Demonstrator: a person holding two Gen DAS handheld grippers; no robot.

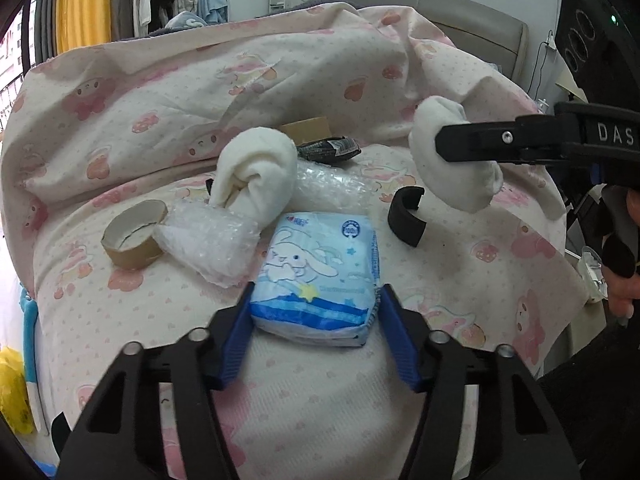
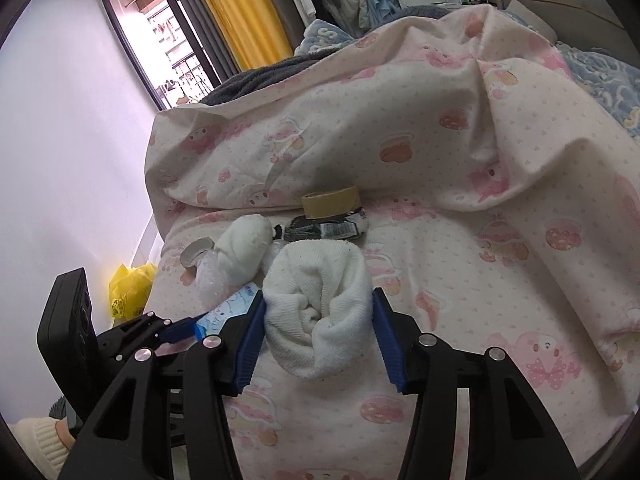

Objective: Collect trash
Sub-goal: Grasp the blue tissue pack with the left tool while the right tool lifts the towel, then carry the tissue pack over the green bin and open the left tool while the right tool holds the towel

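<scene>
A blue and white tissue pack (image 1: pixel 316 272) with a cartoon rabbit lies on the pink-patterned quilt (image 1: pixel 160 92). My left gripper (image 1: pixel 318 294) is shut on it, both blue pads against its sides. My right gripper (image 2: pixel 318 300) is shut on a rolled white sock (image 2: pixel 320 320), held just above the bed; the left wrist view shows that sock (image 1: pixel 456 164) at the right in the black fingers. Loose on the bed lie a cardboard tape core (image 1: pixel 134 236), crumpled bubble wrap (image 1: pixel 208 244), a second white sock (image 1: pixel 256 172), a black wrapper (image 1: pixel 328 148) and a black curved clip (image 1: pixel 408 216).
A second cardboard roll (image 1: pixel 308 128) sits against the bunched quilt behind the wrapper. A yellow plastic bag (image 2: pixel 128 288) rests on the floor left of the bed. A person's hand (image 1: pixel 624 280) grips the right tool's handle. A window and a yellow curtain (image 2: pixel 240 12) stand beyond.
</scene>
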